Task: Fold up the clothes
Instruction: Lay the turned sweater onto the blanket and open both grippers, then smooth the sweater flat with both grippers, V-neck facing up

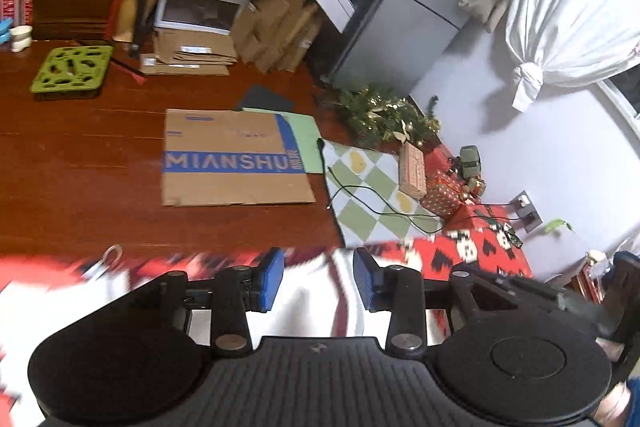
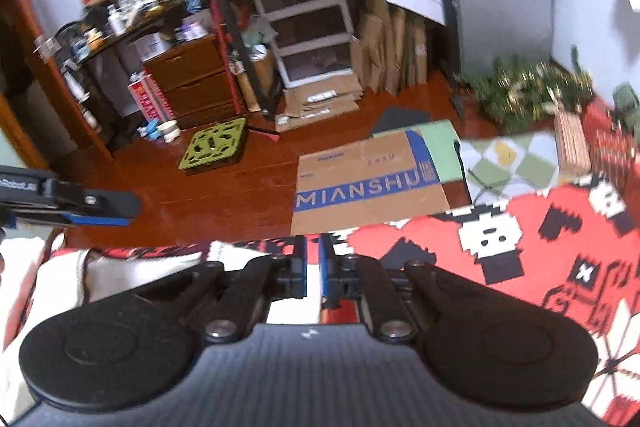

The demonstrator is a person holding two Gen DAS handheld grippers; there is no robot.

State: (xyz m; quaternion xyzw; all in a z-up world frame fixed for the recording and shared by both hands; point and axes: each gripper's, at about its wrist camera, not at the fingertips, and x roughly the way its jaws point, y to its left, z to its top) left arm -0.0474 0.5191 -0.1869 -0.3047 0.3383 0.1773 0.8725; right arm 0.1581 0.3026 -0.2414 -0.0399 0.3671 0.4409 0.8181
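A white garment with red and dark trim (image 1: 312,291) lies blurred right under my left gripper (image 1: 318,279). That gripper's blue pads stand well apart with nothing between them. In the right wrist view the same garment (image 2: 60,279) spreads at the lower left over a red blanket with black-and-white pixel figures (image 2: 520,227). My right gripper (image 2: 314,259) hovers over the garment's edge. Its pads are a narrow slit apart, and only the cloth below shows through the slit. The left gripper (image 2: 128,213) reaches in from the left edge of that view, above the garment.
A flattened cardboard box printed MIANSHU (image 2: 368,187) lies on the wooden floor beyond the blanket. A green-checked mat with a black cable (image 1: 368,187), wrapped gifts (image 1: 440,195) and a small tinsel tree (image 1: 384,115) sit at the right. A green tray (image 2: 212,147), drawers and stacked cardboard line the back.
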